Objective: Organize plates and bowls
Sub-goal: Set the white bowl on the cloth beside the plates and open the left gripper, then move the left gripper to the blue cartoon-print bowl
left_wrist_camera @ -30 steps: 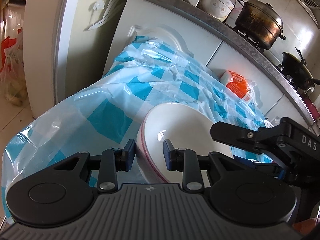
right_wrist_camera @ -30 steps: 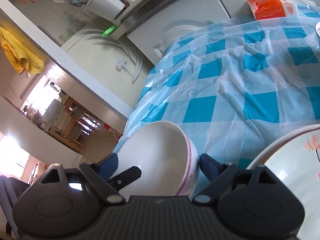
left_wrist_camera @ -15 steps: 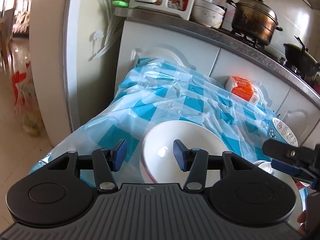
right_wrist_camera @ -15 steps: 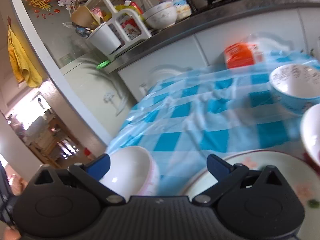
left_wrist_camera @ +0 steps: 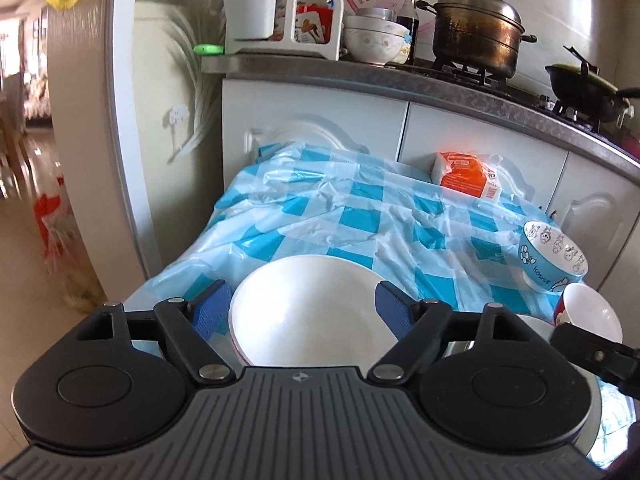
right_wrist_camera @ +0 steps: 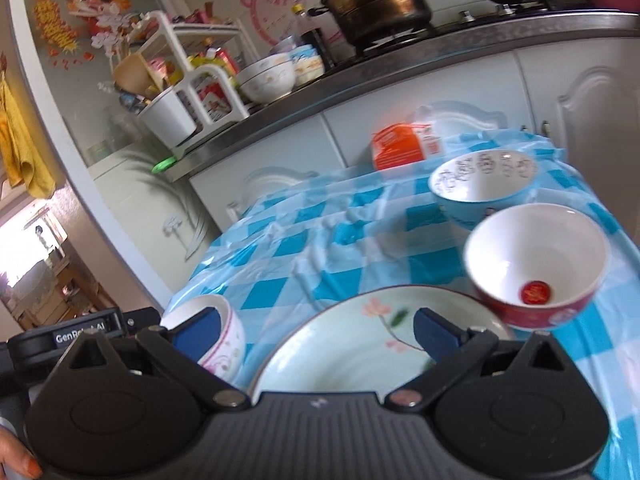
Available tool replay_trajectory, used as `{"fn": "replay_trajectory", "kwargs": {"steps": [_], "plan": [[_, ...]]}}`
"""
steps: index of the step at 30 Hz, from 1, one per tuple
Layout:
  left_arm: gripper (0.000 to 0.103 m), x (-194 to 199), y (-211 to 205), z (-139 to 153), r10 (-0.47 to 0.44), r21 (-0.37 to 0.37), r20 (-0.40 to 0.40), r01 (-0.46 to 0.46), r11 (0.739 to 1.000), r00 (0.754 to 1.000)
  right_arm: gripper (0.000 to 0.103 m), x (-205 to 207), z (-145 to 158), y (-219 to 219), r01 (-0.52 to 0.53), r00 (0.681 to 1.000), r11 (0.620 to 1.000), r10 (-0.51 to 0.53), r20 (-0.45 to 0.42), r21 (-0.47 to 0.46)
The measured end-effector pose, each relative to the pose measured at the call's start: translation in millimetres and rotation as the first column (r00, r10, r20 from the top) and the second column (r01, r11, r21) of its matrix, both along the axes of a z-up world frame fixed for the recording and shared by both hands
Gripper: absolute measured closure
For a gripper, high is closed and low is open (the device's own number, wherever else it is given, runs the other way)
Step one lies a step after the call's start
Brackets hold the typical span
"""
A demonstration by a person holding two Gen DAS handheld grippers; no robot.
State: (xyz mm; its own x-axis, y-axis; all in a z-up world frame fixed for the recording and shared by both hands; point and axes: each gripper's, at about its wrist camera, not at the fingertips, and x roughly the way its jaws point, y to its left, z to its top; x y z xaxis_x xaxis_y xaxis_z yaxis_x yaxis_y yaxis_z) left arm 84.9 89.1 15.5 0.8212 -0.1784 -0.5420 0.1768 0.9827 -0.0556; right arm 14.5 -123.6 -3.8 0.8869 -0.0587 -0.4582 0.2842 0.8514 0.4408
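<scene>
A white bowl with a pink rim (left_wrist_camera: 308,308) sits at the near left corner of the blue-checked table (left_wrist_camera: 360,216). My left gripper (left_wrist_camera: 302,312) is open, its pads apart either side of the bowl. The same bowl shows in the right wrist view (right_wrist_camera: 216,332). My right gripper (right_wrist_camera: 316,332) is open above a pale flowered plate (right_wrist_camera: 352,344). A red bowl (right_wrist_camera: 536,264) rests at the plate's right edge, and a blue cartoon bowl (right_wrist_camera: 480,184) stands behind it.
An orange packet (left_wrist_camera: 466,174) lies at the table's far edge against white cabinets. The counter above holds a utensil rack (left_wrist_camera: 280,12), stacked bowls (left_wrist_camera: 374,42), a metal pot (left_wrist_camera: 476,32) and a wok (left_wrist_camera: 584,88). A doorway and floor lie to the left.
My left gripper let go of the white bowl's rim, opened wide and drew back. My right gripper pulled away from that bowl and swung right over the flowered plate.
</scene>
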Motion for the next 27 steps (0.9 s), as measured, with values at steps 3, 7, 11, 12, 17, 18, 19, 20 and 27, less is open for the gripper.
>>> {"fn": "replay_trajectory", "kwargs": {"steps": [3, 7, 11, 12, 17, 18, 19, 20, 27], "plan": [[0.003, -5, -5, 3, -0.004, 0.021, 0.014, 0.004, 1.0, 1.0, 0.001, -13, 0, -2, 0.021, 1.0, 1.0, -0.021, 0.003, -0.007], [0.001, -15, -12, 7, -0.019, 0.05, 0.036, 0.017, 0.999, 0.999, 0.001, -27, 0, -5, 0.051, 0.999, 0.999, -0.051, 0.004, -0.016], [0.0, -25, -20, 12, -0.041, 0.058, 0.058, 0.037, 0.998, 0.998, 0.001, -43, -1, -10, 0.082, 0.997, 0.996, -0.082, 0.003, -0.021], [0.0, -27, -22, 13, -0.049, 0.061, 0.064, 0.045, 0.997, 0.997, 0.001, -46, -1, -10, 0.09, 0.996, 0.996, -0.09, 0.003, -0.023], [0.0, -35, -31, 16, -0.087, 0.067, 0.065, 0.082, 0.994, 0.994, 0.001, -64, -2, -15, 0.136, 0.991, 0.99, -0.136, -0.002, -0.031], [0.0, -37, -32, 16, -0.094, 0.066, 0.066, 0.09, 0.994, 0.993, 0.001, -68, -2, -17, 0.147, 0.989, 0.989, -0.148, -0.004, -0.031], [0.0, -39, -34, 17, -0.102, 0.067, 0.066, 0.098, 0.993, 0.993, 0.001, -72, -3, -18, 0.159, 0.987, 0.987, -0.159, -0.006, -0.031], [0.0, -41, -36, 17, -0.111, 0.068, 0.065, 0.107, 0.992, 0.992, 0.001, -76, -4, -20, 0.17, 0.985, 0.985, -0.171, -0.008, -0.031], [0.0, -50, -47, 15, -0.168, 0.079, 0.055, 0.164, 0.983, 0.984, 0.001, -103, -10, -30, 0.253, 0.967, 0.967, -0.253, -0.024, -0.025]]}}
